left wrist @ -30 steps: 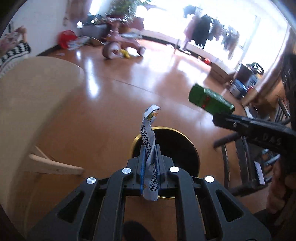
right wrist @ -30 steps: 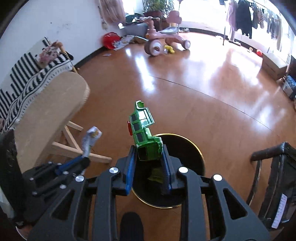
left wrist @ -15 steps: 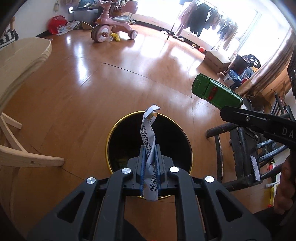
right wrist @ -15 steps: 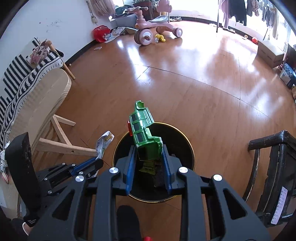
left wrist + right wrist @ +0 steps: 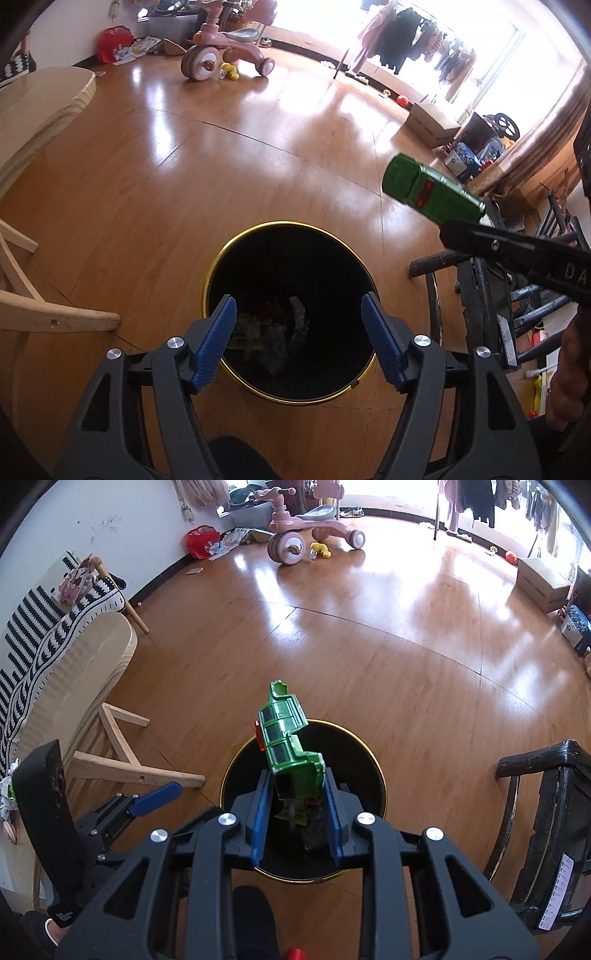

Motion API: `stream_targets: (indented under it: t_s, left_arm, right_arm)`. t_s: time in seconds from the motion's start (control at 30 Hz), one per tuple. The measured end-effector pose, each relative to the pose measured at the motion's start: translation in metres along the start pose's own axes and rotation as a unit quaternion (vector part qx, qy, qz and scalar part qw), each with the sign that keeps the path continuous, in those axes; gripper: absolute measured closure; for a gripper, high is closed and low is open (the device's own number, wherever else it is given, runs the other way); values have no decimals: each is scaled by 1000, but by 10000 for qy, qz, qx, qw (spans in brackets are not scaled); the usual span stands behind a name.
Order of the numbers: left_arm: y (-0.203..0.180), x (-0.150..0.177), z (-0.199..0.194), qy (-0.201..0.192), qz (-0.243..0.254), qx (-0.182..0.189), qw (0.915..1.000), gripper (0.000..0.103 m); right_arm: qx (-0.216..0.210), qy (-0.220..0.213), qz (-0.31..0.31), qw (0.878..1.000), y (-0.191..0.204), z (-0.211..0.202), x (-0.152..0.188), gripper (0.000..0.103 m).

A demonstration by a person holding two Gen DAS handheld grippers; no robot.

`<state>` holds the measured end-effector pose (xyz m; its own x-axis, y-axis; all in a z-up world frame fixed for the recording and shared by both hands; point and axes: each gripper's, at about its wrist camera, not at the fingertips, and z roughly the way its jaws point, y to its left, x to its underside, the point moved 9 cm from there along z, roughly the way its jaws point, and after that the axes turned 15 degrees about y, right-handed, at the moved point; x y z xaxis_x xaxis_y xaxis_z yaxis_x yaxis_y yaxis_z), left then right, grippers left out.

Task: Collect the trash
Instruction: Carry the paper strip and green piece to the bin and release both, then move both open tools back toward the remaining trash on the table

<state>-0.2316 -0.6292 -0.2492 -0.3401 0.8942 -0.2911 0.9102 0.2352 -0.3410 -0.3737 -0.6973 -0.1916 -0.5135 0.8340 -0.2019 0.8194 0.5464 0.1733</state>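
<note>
A black trash bin with a gold rim (image 5: 221,254) (image 5: 380,775) stands on the wooden floor, with wrappers and scraps (image 5: 273,332) inside. My left gripper (image 5: 299,343) is open and empty directly above the bin's mouth. My right gripper (image 5: 295,812) is shut on a crushed green carton (image 5: 288,746) and holds it over the bin. The carton (image 5: 428,188) also shows in the left wrist view, right of the bin.
A light wooden chair (image 5: 40,110) (image 5: 92,686) stands left of the bin. A dark wooden chair (image 5: 543,812) (image 5: 480,295) stands to its right. A pink tricycle (image 5: 306,535), a red bag (image 5: 201,541) and a cardboard box (image 5: 539,583) lie far across the floor.
My left gripper has opened and the paper strip it held has dropped out of it, toward the bin. Both grippers have moved closer over the bin. The right gripper still holds the green carton.
</note>
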Motion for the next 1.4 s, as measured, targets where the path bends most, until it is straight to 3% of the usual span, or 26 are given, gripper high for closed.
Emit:
stream_targets:
  t_s: [0.17,0.23,0.27,0.53,0.77,0.97,1.1,1.3,1.4]
  left_arm:
    - [10,-2,-14,-92,-82,-55,9999,28]
    - [15,-2,-22,-152,-144,-106,9997,22]
    - [19,-2,-27,-189,-194,-146,9995,21]
    - [50,5,-82,-474,-426,-450,9970,16]
    - [123,42,-179,-938,-978,-1110,9845,12]
    - [220,114,-285,-1437,-1911,-1723,9556,11]
    - [294,184,-352,-1696,-2757,-2097,9226,11]
    - [374,280,-410,-1856,-3687,-2578,8736,10]
    - [404,315,-422,-1852,-3933,-2698,8592,9]
  right_arm:
    - [-20,42,30,10000,2,2,-3,73]
    - [-27,25,82,10000,2,1,-4,39]
    - [3,-26,79,10000,3,-1,-4,37]
    - [-153,-202,-243,9994,46,-12,-10,36]
    - [-623,-396,-1057,9917,165,-21,-12,35]
    - [-1083,-479,-2160,9692,321,-28,11,35]
    - [-1363,-456,-2926,9454,425,-30,42,34]
    - [-1633,-234,-3801,9101,550,-14,98,32]
    - [-1694,-179,-4089,8966,591,-6,121,29]
